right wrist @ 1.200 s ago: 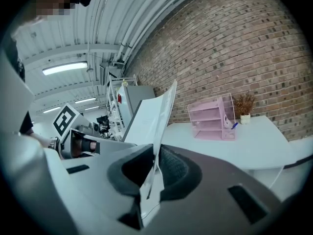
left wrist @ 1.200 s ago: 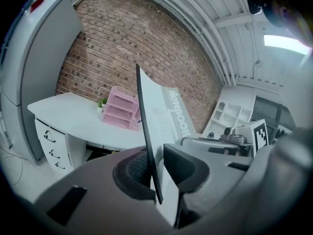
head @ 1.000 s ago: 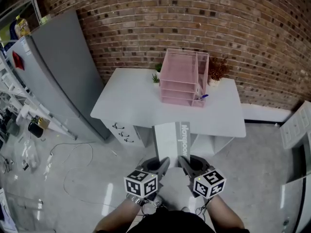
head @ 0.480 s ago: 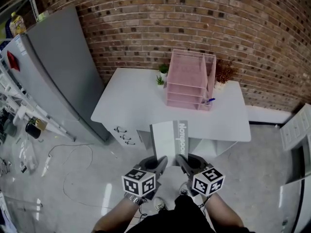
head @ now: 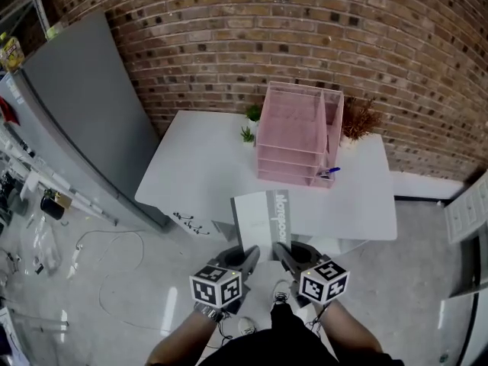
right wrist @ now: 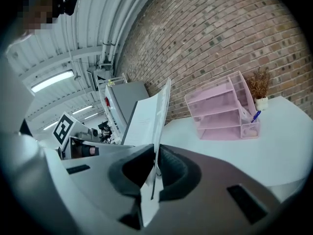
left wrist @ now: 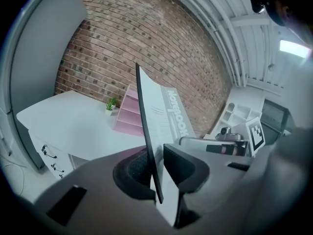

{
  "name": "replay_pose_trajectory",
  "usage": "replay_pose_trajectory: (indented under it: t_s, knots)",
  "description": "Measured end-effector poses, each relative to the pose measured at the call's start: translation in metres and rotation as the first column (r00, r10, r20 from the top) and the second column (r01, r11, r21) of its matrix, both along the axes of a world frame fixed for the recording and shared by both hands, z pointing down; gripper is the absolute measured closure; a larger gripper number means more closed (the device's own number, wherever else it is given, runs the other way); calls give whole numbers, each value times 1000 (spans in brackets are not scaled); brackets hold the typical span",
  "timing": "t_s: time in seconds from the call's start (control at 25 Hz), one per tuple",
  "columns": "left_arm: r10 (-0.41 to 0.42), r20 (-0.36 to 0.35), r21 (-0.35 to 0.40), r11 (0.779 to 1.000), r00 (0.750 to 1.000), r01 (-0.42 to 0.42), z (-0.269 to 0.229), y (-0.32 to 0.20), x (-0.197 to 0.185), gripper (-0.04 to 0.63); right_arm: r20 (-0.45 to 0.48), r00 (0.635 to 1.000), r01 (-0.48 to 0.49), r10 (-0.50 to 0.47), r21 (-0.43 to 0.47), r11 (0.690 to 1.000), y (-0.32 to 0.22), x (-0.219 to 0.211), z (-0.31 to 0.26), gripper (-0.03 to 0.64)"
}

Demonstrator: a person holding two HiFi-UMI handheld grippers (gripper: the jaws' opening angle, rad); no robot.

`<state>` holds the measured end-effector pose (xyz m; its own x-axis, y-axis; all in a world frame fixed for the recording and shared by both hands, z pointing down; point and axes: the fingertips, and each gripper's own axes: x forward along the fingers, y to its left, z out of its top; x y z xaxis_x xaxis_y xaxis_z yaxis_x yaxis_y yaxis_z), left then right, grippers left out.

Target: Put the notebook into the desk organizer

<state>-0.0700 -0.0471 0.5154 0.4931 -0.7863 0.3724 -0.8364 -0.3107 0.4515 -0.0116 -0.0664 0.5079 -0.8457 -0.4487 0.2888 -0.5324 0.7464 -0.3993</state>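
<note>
Pinching the notebook (head: 263, 218) by its near edge, left gripper (head: 245, 258) and right gripper (head: 287, 255) alike, jaws clamped on it. Pickup done. Not yet in the desk organizer (head: 293, 139), well beyond the jaws. Left to do: approaching, slotting in.

Notebook (head: 263, 218) near edge hidden; fridge (head: 76, 105) cut off.

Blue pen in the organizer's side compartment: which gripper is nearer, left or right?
Right. The right gripper is short of the table, slightly left of the blue pen; the left gripper is farther left. Both clamp the notebook by its near edge.
</note>
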Motion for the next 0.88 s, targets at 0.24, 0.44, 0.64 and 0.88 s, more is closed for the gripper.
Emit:
replay_pose_trajectory:
  t_s: [0.24,0.44,0.64,0.88]
  knots:
    - [-33,-13,-45,998,999,32,18,-55,11,541,-4,999,35,-35,-38,999,-57,10,17,591]
    - [-62,-13,-78,995,998,61,28,-89,21,541,-3,998,62,-63,-85,994,-93,19,31,591]
    - [-89,-19,-115,990,996,86,45,-114,30,541,-5,995,94,-96,-128,987,-120,27,46,591]
    - [-100,-21,-144,985,995,96,56,-131,38,541,-11,994,104,-107,-165,981,-138,35,58,591]
